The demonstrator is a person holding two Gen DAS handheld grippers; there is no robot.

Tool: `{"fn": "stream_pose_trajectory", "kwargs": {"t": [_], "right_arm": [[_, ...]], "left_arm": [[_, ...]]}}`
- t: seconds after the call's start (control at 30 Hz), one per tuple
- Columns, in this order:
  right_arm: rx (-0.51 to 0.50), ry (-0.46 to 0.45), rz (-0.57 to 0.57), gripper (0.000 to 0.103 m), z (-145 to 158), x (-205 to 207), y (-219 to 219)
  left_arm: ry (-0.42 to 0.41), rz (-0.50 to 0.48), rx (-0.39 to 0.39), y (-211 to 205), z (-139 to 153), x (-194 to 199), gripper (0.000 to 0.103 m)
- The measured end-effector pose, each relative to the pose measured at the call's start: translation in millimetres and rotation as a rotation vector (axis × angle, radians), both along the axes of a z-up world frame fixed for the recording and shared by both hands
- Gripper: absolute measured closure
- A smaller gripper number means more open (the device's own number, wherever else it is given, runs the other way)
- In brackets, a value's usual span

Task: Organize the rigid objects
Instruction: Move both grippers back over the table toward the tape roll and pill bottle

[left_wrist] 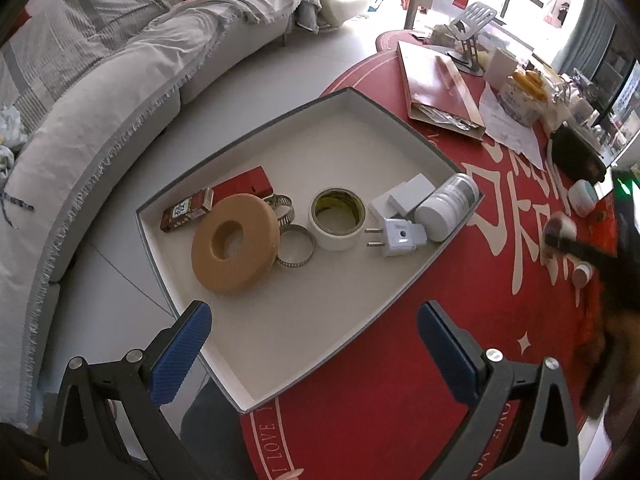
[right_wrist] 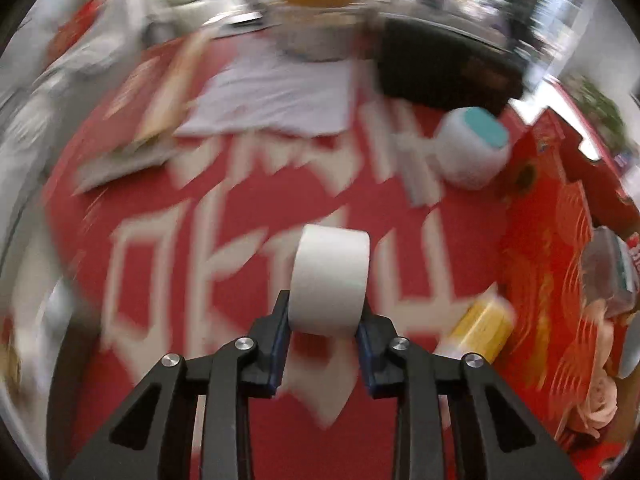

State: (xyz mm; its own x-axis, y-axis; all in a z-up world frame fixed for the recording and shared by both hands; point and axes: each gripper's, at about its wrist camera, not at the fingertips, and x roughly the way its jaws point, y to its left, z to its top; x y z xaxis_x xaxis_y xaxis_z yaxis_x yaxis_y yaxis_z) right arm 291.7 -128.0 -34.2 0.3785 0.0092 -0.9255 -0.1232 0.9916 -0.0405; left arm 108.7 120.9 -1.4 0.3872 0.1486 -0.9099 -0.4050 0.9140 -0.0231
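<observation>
We have the tray (left_wrist: 400, 128) well stocked already. Our right gripper (right_wrist: 322, 334) is clamped on a white roll (right_wrist: 330, 280) above the red cloth (right_wrist: 248, 420); the left gripper (left_wrist: 314, 344) hangs wide, empty. A jar (right_wrist: 472, 152) and yellow tube (right_wrist: 480, 328) remain outside.

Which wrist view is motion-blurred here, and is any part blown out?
Right wrist view: heavy motion smear over the red tablecloth and clutter, while the right gripper and the white roll it clamps stay sharp. Left wrist view: crisp on the tray and left gripper, windows at top blown out, fisheye bending the edges.
</observation>
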Motion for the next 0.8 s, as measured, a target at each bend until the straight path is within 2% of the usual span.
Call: {"fn": "stream_pose_trajectory", "kwargs": {"t": [0.07,0.1,0.13,0.2,0.27,0.37,0.47,0.57,0.67,0.73,0.8], "right_arm": [[0.077,0.054,0.131,0.072,6,-28,15],[0.097,0.093,0.200,0.067,8,-42,23],[0.073,0.095,0.223,0.041,10,-49,27],[-0.077,-0.033,0.198,0.006,27,-61,27],[-0.161,-0.131,0.161,0.006,41,-54,22],[-0.198,-0.128,0.111,0.006,41,-21,10],[-0.207,-0.101,0.009,0.006,33,20,-9],[-0.154,-0.049,-0.058,0.006,20,35,-27],[-0.136,0.009,-0.051,0.006,8,42,-31],[-0.054,0.073,-0.078,0.006,0,39,-35],[0.069,0.128,-0.129,0.005,-4,26,-41]], "left_arm": [[0.006,-0.011,-0.001,-3,-1,-1,0.000],[0.012,-0.016,-0.003,-4,-2,-2,0.000],[0.015,-0.020,-0.002,-5,-3,-2,0.000],[0.024,-0.027,0.003,-9,-4,-3,0.000],[0.028,-0.033,0.002,-12,-5,-5,0.000],[0.038,-0.040,0.003,-15,-5,-8,0.000],[0.049,-0.040,0.000,-15,-5,-11,0.000],[0.066,-0.046,0.006,-16,-8,-11,0.000],[0.081,-0.044,0.009,-16,-11,-12,0.000],[0.087,-0.042,0.001,-16,-12,-11,0.000],[0.084,-0.048,0.007,-18,-12,-11,0.000]]}}
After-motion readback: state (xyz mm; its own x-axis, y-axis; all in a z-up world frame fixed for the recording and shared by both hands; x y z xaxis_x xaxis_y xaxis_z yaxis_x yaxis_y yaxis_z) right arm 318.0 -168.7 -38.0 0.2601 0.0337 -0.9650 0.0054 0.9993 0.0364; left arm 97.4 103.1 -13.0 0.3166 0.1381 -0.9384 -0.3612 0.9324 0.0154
